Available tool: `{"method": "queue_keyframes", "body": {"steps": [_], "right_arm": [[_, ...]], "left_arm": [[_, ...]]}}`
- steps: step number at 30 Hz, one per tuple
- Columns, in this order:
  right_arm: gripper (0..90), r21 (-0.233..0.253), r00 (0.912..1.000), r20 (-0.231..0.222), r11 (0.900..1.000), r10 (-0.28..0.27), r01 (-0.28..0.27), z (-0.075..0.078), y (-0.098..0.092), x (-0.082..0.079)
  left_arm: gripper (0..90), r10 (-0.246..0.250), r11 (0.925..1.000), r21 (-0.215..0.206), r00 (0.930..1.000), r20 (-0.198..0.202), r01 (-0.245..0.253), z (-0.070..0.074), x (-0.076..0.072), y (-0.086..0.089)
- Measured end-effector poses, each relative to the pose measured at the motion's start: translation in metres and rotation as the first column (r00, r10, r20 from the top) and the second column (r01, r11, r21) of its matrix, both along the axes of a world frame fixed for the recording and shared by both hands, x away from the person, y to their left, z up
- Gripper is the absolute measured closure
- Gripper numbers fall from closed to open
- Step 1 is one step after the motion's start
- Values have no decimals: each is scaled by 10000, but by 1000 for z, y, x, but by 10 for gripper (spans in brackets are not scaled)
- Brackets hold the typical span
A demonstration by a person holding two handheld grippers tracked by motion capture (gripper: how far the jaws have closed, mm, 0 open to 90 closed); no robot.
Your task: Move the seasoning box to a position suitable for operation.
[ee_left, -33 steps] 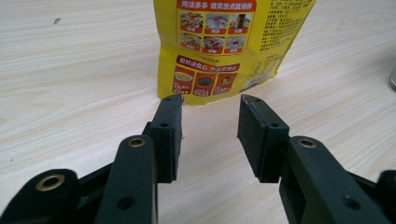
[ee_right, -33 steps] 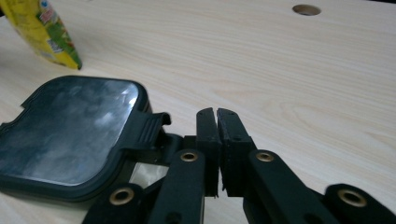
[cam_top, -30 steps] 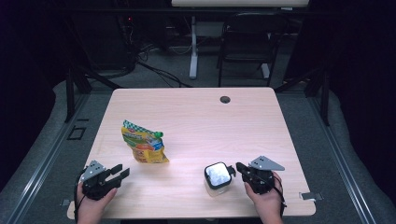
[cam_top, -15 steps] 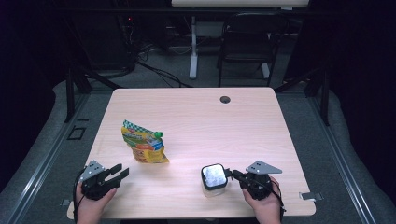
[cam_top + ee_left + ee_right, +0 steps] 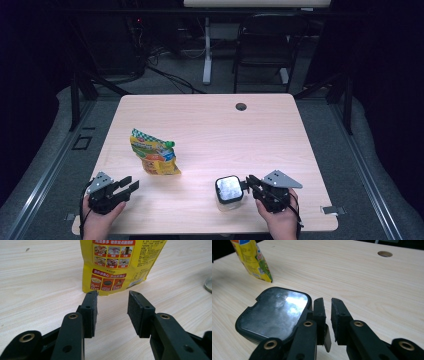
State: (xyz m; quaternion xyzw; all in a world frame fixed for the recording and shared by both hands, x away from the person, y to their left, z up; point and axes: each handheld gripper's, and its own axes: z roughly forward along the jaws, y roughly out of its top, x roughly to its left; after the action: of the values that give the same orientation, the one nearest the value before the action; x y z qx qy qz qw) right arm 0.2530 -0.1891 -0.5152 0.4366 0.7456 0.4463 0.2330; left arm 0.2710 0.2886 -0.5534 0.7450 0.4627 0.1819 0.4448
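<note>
- Pale wooden table [image 5: 210, 130] in a dark room, a chair [image 5: 262, 42] and cables behind.
- Black-lidded clear container [image 5: 229, 190] near the front edge, right of centre.
- Right gripper [image 5: 254, 184] just beside that lid's right side, jaws narrow with a slim gap; held or merely touching, cannot tell.
- Left gripper [image 5: 131, 184] at the front left corner, jaws wide, empty, aimed at the yellow snack pouch [image 5: 152, 154].
- Printed pouch back legible in the left gripper view.
- Bare wood up to the cable hole [image 5: 241, 106].
</note>
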Motion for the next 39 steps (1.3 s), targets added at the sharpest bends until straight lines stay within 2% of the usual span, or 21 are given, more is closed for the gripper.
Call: {"method": "queue_keyframes", "body": {"steps": [1, 5, 7, 15, 29, 39], "right_arm": [[820, -138, 10000, 86, 9999, 46, -44, 1, 2, -1], [814, -272, 9999, -21, 9995, 172, -172, 2, 8, -2], [816, -334, 9999, -90, 9994, 133, -136, 2, 8, -2], [830, 273, 9992, -410, 9996, 18, -7, 0, 4, 0], [879, 732, 9980, -603, 9972, 182, -138, -2, 1, 1], [900, 861, 9978, -619, 9961, 227, -174, -2, 0, 1]], "left_arm": [[598, 11, 10000, 13, 10000, 5, -11, 0, 0, 0], [594, 64, 10000, 40, 10000, 1, -64, 0, -1, 0], [590, 90, 9999, -88, 9999, 68, -89, 0, -1, 0], [579, 112, 9999, -108, 9999, 24, -112, 0, -1, 0], [579, 67, 10000, -45, 10000, 35, -66, 1, -2, -2], [598, -93, 9999, -55, 9999, 113, 94, 1, -2, -4]]}}
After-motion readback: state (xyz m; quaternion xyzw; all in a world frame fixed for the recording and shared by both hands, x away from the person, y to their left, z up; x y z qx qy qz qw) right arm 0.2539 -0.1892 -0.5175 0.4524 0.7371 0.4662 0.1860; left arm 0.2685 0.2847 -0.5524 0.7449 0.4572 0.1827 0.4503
